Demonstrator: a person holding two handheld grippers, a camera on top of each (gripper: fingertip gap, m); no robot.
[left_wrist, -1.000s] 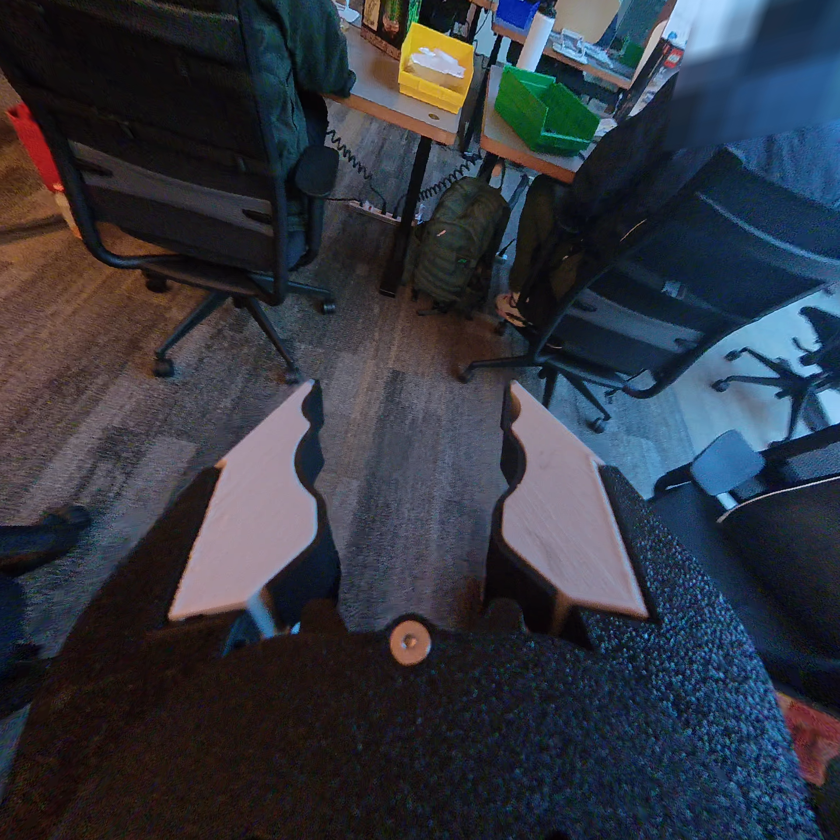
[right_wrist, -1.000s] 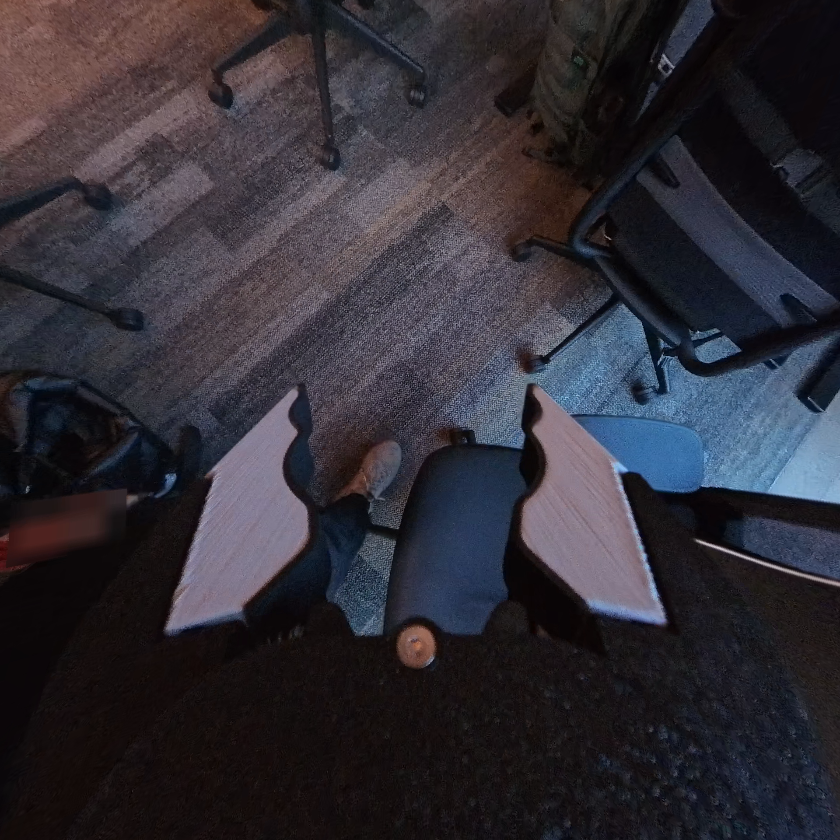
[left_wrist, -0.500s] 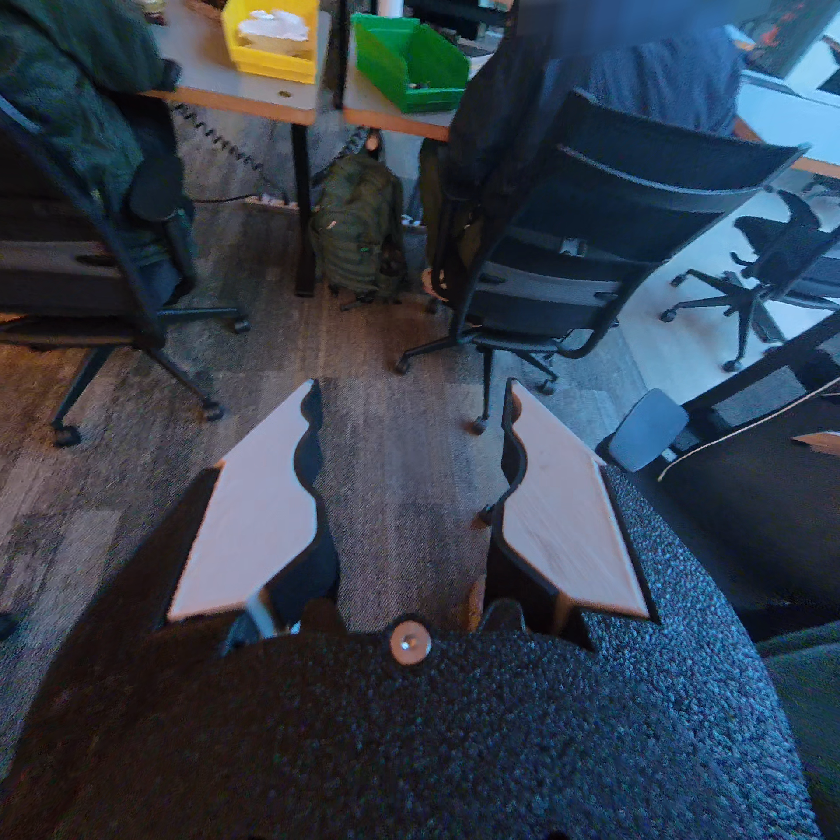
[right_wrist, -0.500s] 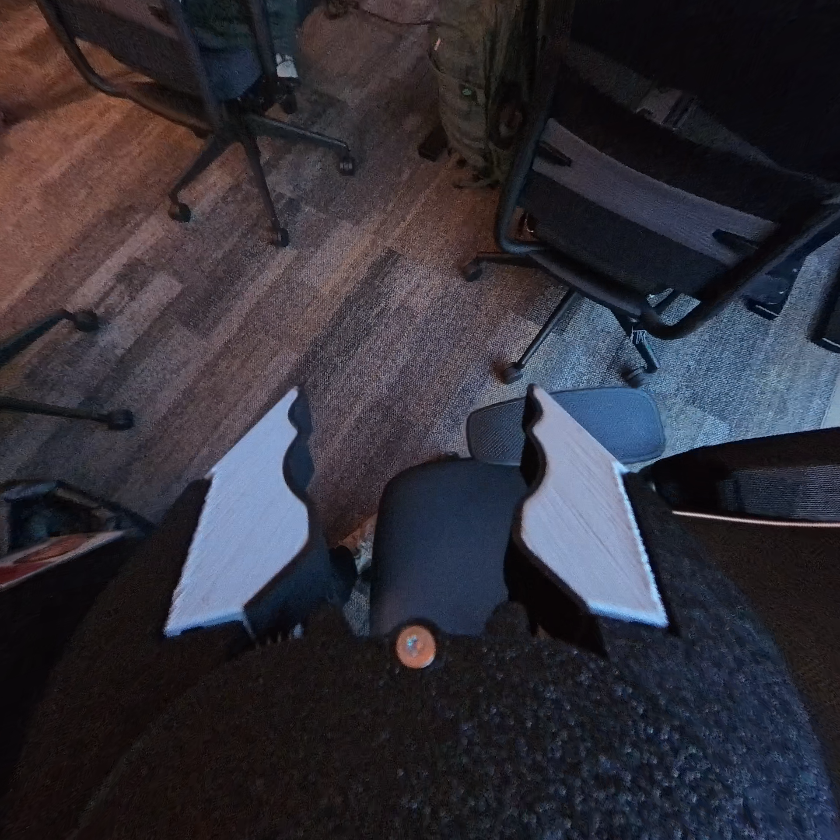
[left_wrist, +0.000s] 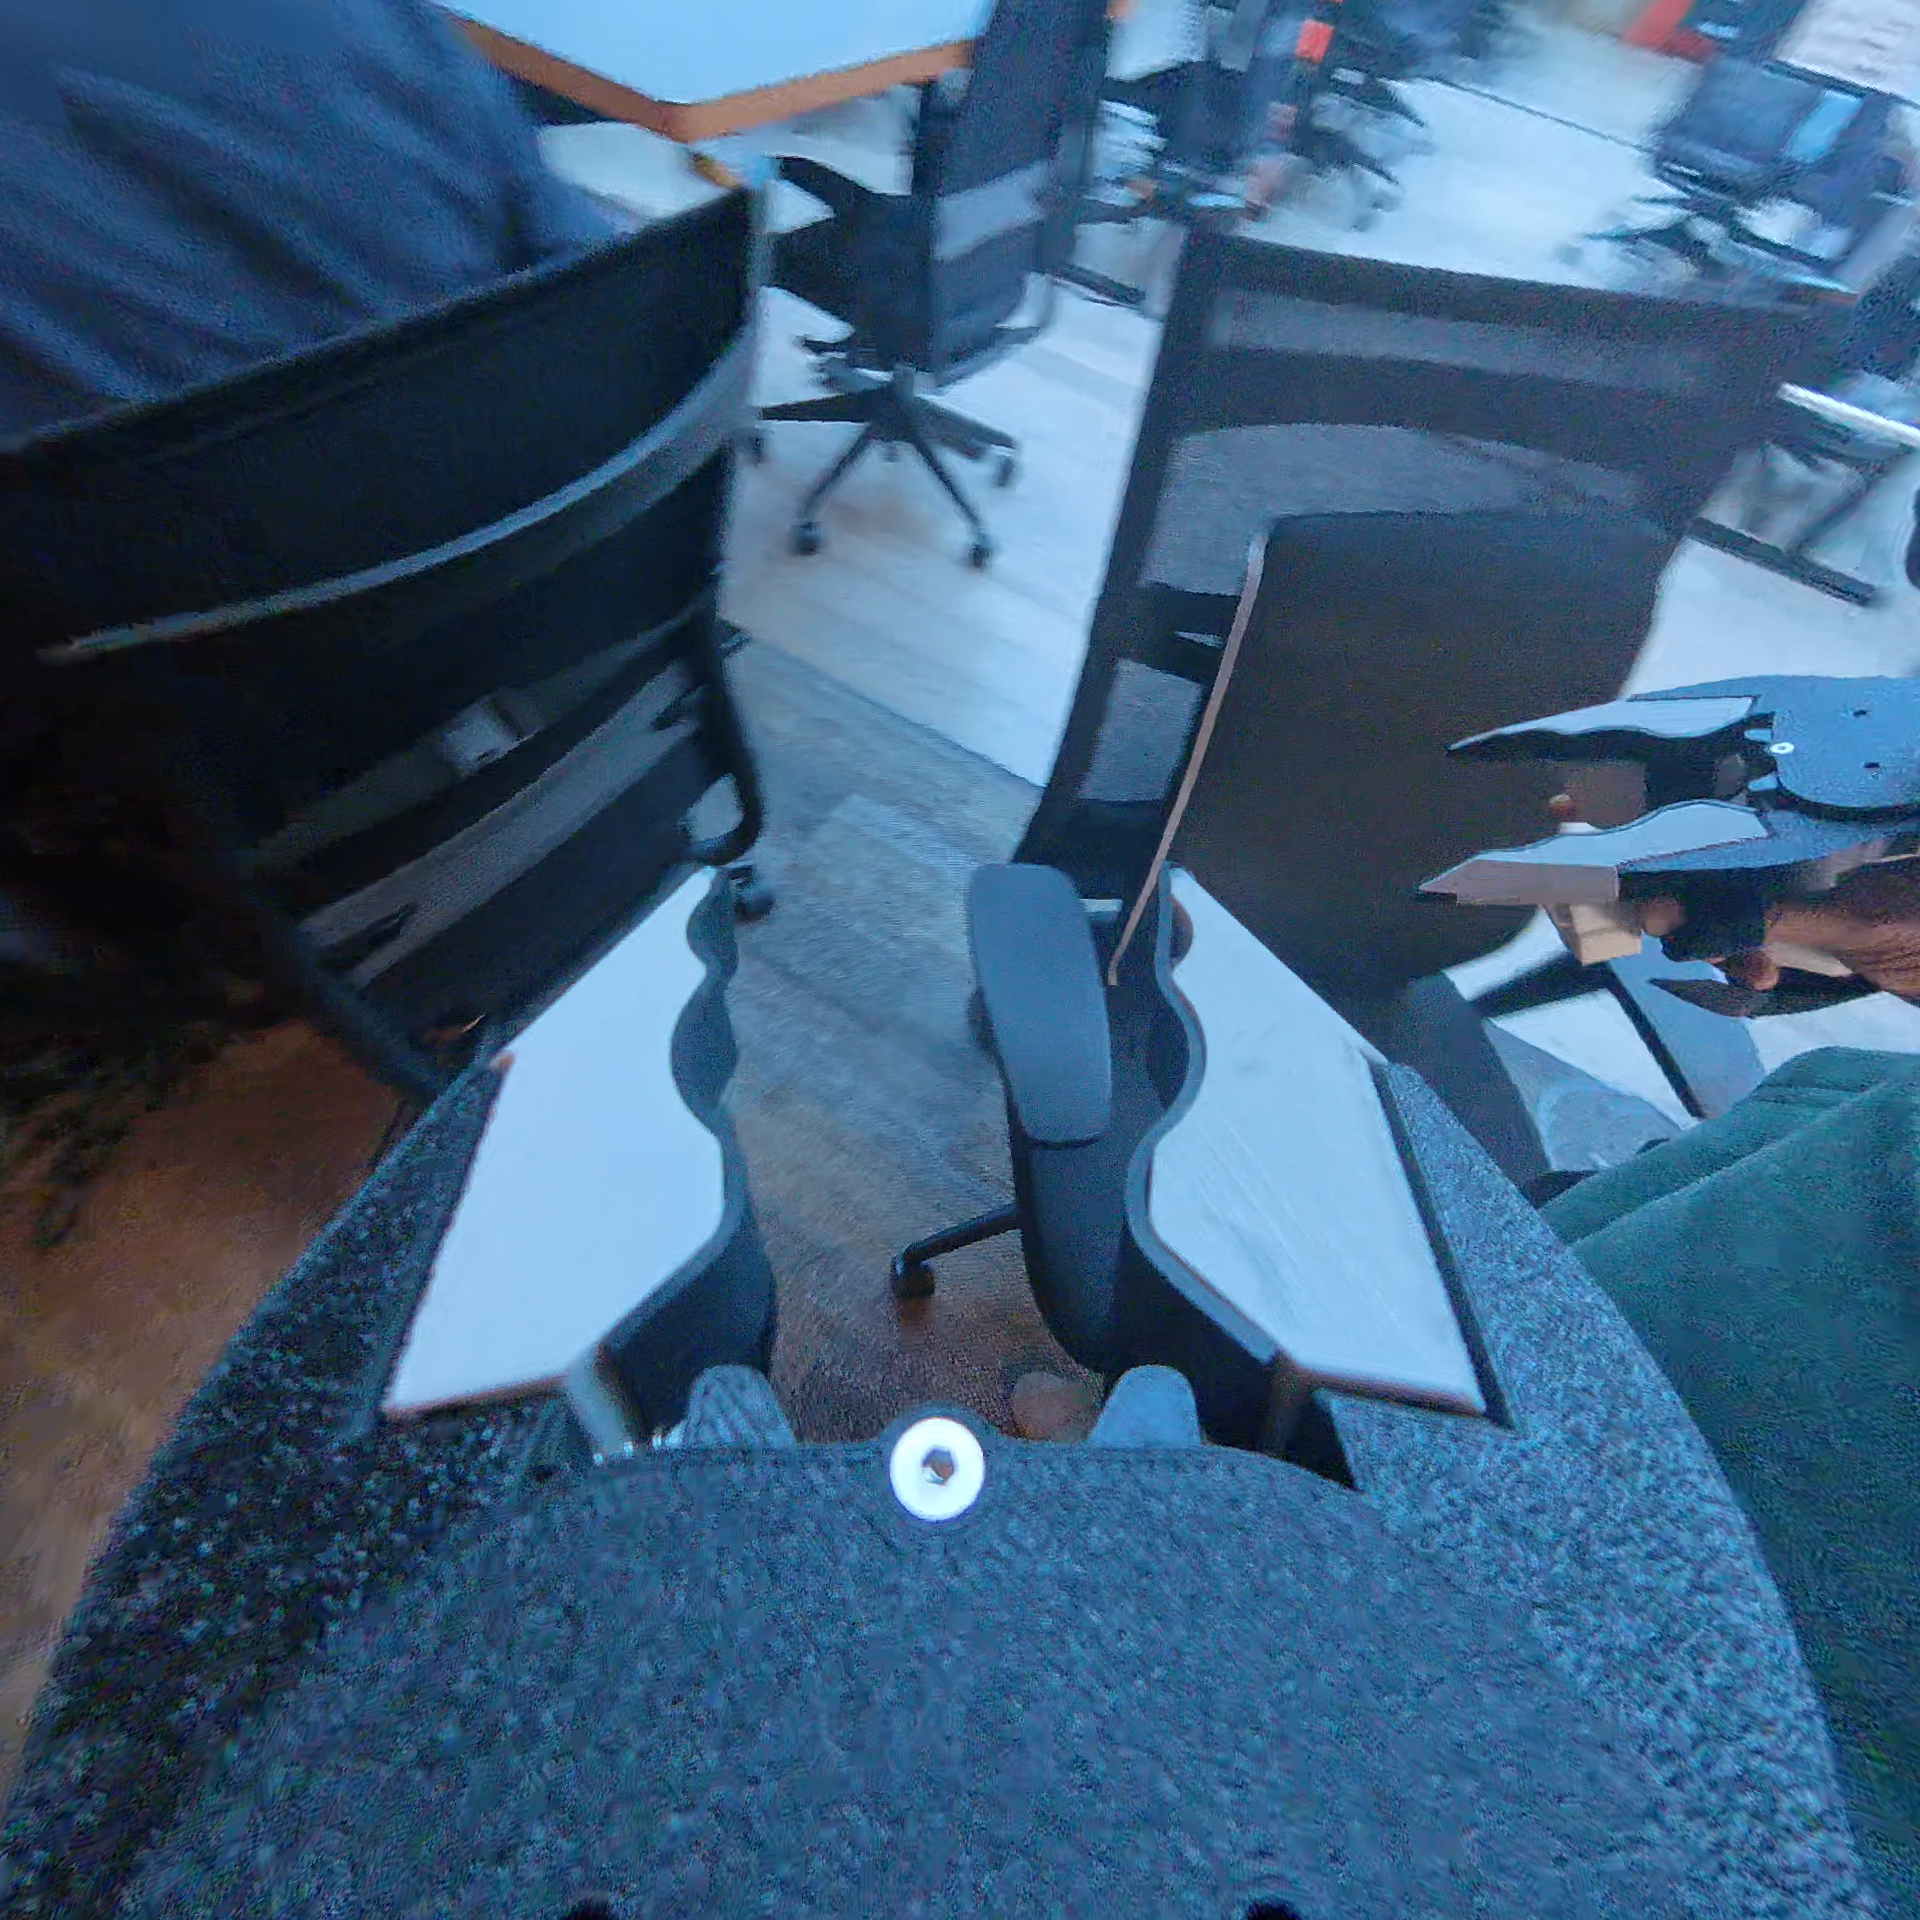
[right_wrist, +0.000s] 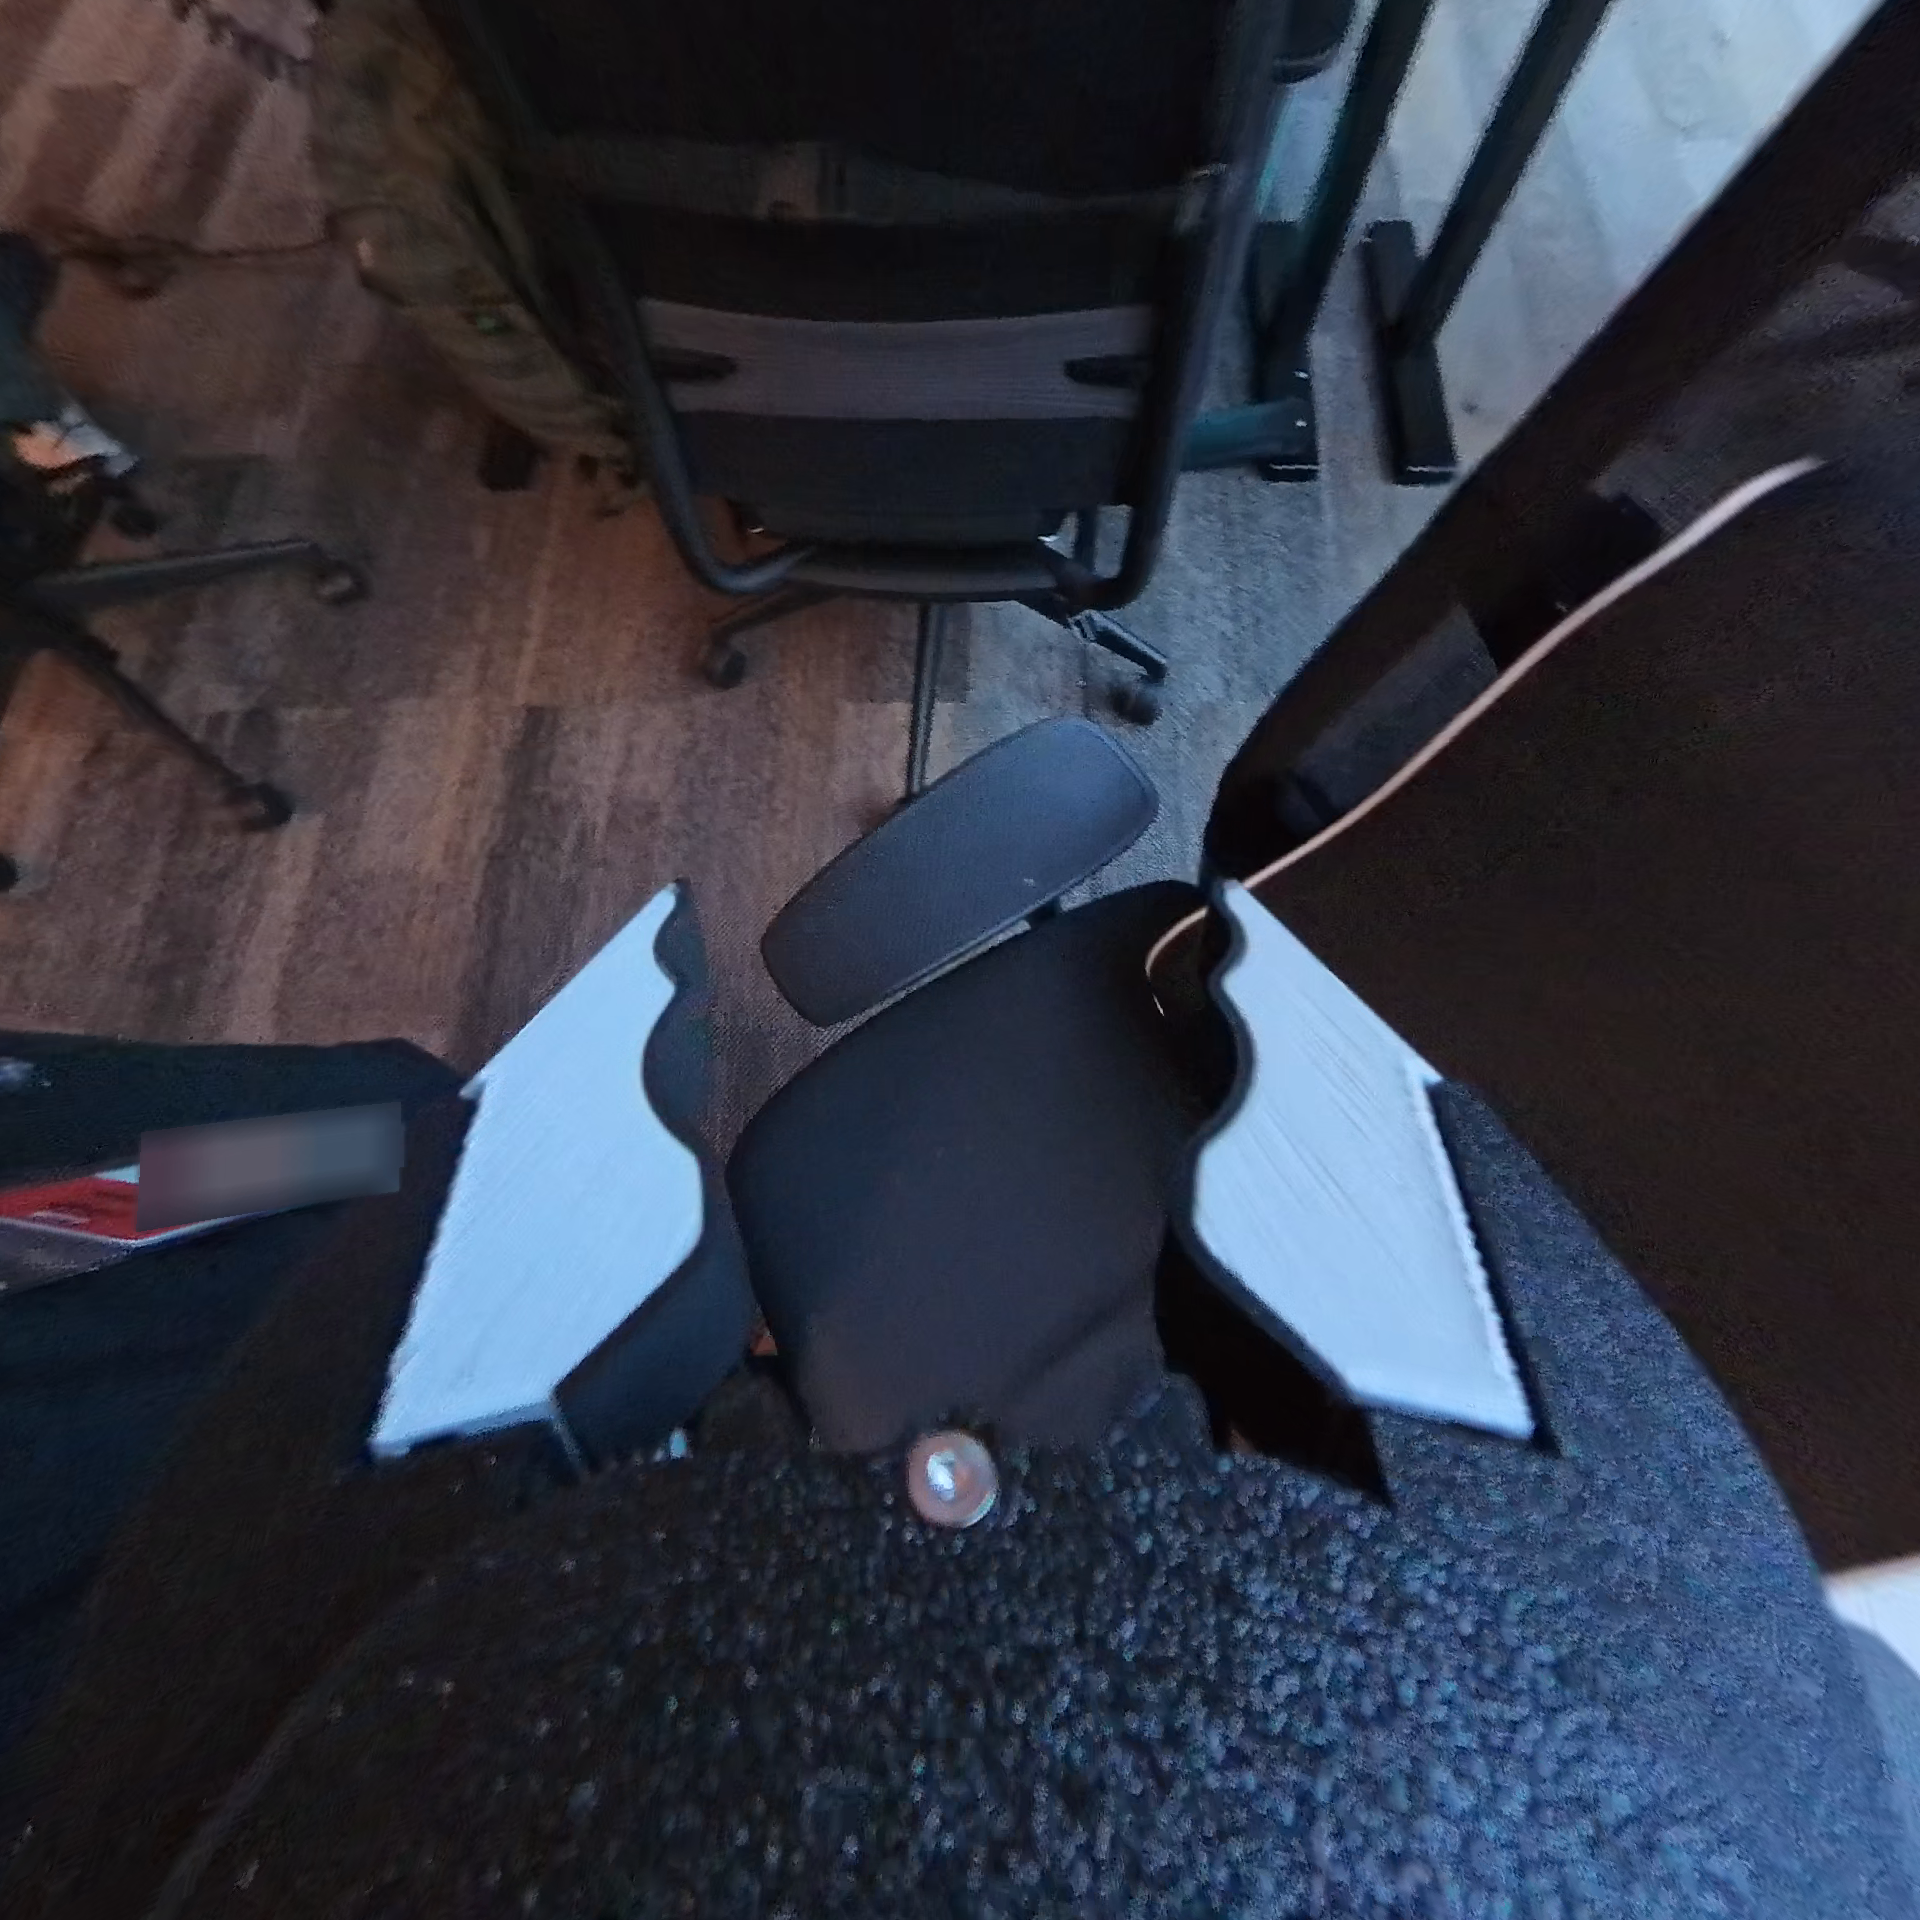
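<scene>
My left gripper (left_wrist: 940, 894) is open and empty, held in the air above a grey carpet. A black office chair's armrest (left_wrist: 1039, 997) shows between its fingers, farther off. My right gripper (right_wrist: 951, 904) is open and empty too, held above the same chair's armrest (right_wrist: 961, 862) and dark seat (right_wrist: 956, 1174). The right gripper also shows in the left wrist view (left_wrist: 1455, 816) at the right edge, held by a hand, with its jaws apart.
A black mesh office chair (left_wrist: 395, 582) with a person in dark blue sits at left. A dark chair back (left_wrist: 1423, 727) rises at right. Other chairs (left_wrist: 914, 291) and desks stand behind. A green sleeve (left_wrist: 1766, 1299) is at right. Another chair (right_wrist: 894, 353) faces the right gripper.
Both views have swung to the right. The yellow and green bins and the backpack have left the left view. The nearby chair's armrest and the right gripper have come into it.
</scene>
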